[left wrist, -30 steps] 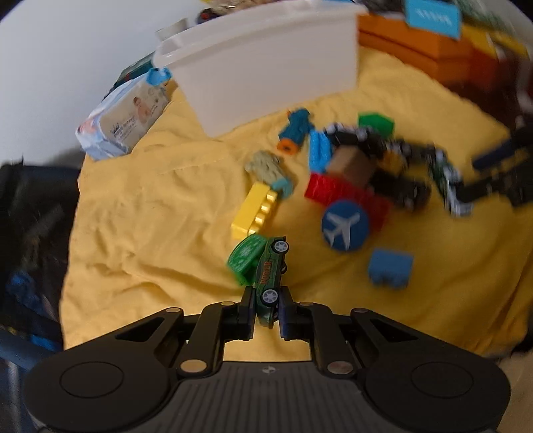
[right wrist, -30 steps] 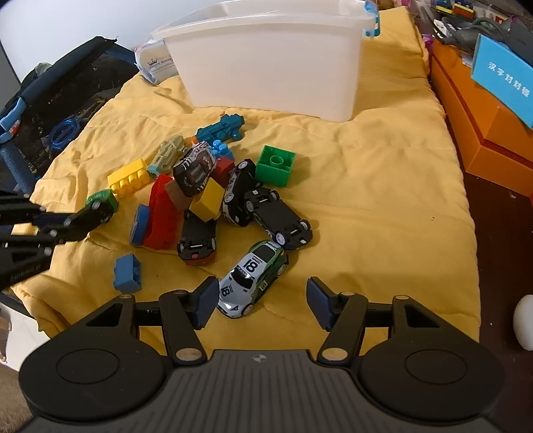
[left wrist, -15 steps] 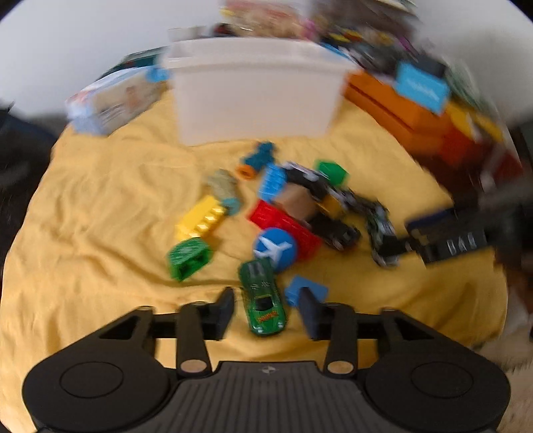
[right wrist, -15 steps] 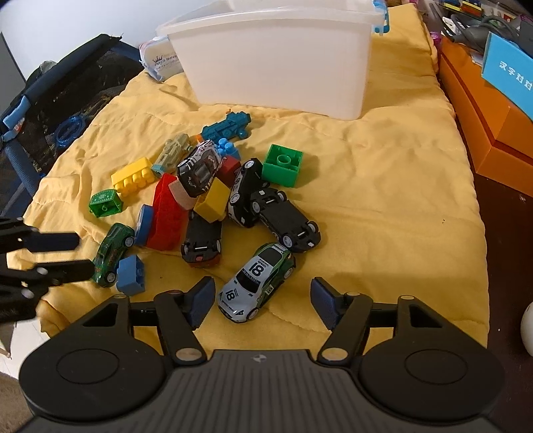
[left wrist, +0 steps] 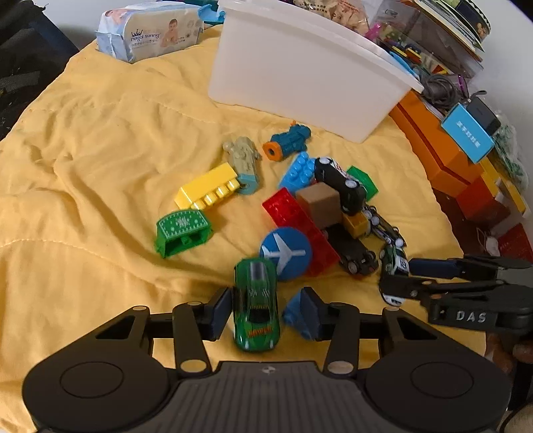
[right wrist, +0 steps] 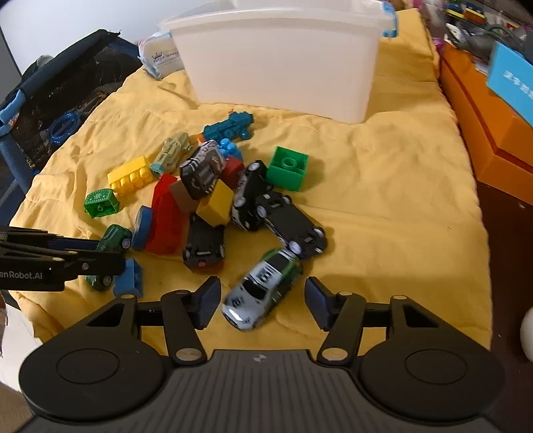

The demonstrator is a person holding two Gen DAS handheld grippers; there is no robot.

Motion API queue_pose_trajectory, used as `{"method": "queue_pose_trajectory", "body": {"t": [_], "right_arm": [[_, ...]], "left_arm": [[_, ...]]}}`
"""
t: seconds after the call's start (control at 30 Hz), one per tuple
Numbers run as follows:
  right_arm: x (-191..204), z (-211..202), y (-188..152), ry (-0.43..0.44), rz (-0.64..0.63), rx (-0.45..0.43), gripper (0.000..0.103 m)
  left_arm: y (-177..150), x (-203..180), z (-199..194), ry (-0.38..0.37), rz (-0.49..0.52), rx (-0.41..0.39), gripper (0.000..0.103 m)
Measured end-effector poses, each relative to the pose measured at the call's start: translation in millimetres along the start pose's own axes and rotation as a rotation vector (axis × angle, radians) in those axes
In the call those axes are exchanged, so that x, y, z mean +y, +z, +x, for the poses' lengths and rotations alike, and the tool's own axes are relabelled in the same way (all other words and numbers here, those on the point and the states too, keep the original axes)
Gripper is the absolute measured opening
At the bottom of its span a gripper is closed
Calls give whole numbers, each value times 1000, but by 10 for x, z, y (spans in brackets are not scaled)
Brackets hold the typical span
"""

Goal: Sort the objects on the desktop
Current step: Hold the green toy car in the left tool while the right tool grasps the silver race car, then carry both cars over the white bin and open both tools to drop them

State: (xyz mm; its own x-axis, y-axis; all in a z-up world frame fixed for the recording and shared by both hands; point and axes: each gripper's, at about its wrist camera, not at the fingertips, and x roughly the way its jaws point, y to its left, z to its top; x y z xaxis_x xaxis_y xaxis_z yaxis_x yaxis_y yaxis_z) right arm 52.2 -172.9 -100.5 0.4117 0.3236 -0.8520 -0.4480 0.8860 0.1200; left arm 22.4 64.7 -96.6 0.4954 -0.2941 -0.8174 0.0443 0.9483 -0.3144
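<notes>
A green toy car (left wrist: pixel 256 306) lies upright on the yellow cloth between the open fingers of my left gripper (left wrist: pixel 265 308); it also shows in the right wrist view (right wrist: pixel 111 238). A silver and green number 18 car (right wrist: pixel 263 288) lies between the open fingers of my right gripper (right wrist: pixel 262 301); it also shows in the left wrist view (left wrist: pixel 394 266). A pile of toy cars and building blocks (left wrist: pixel 326 213) sits mid-cloth. A white plastic bin (left wrist: pixel 299 70) stands behind the pile.
A blue block (left wrist: pixel 294 314) lies against my left gripper's right finger. A green patterned block (left wrist: pixel 183 229), a yellow brick (left wrist: pixel 208 191) and a blue aeroplane disc (left wrist: pixel 285 253) lie near. A wipes pack (left wrist: pixel 150 31) sits far left. Orange boxes (right wrist: pixel 489 133) flank the right edge.
My left gripper opened and let go of the green car, which now lies upright on the cloth. My right gripper moved down around the number 18 car.
</notes>
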Motion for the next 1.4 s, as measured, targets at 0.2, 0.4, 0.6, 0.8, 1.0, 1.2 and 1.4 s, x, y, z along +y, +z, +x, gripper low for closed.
{"method": "queue_pose_trajectory", "body": {"t": [0.2, 0.4, 0.6, 0.8, 1.0, 1.2, 1.4], "right_arm": [[56, 51, -46, -46, -90, 33, 47], [-125, -14, -97, -17, -80, 41, 39], [-75, 34, -134, -44, -35, -1, 40], [4, 17, -101, -46, -93, 15, 34], [-8, -274, 64, -21, -87, -39, 33], [-91, -648, 698, -60, -109, -231, 34], [-232, -737, 1503, -137, -119, -414, 34]], "left_arm": [[23, 13, -37, 85, 145, 25, 33], [45, 101, -67, 62, 166, 54, 33], [-2, 89, -28, 47, 153, 42, 36], [20, 106, -94, 46, 164, 38, 33], [387, 124, -467, 6, 136, -59, 33], [1106, -26, -770, -1, 207, -247, 33], [1925, -340, -759, 4, 279, -401, 33]]}}
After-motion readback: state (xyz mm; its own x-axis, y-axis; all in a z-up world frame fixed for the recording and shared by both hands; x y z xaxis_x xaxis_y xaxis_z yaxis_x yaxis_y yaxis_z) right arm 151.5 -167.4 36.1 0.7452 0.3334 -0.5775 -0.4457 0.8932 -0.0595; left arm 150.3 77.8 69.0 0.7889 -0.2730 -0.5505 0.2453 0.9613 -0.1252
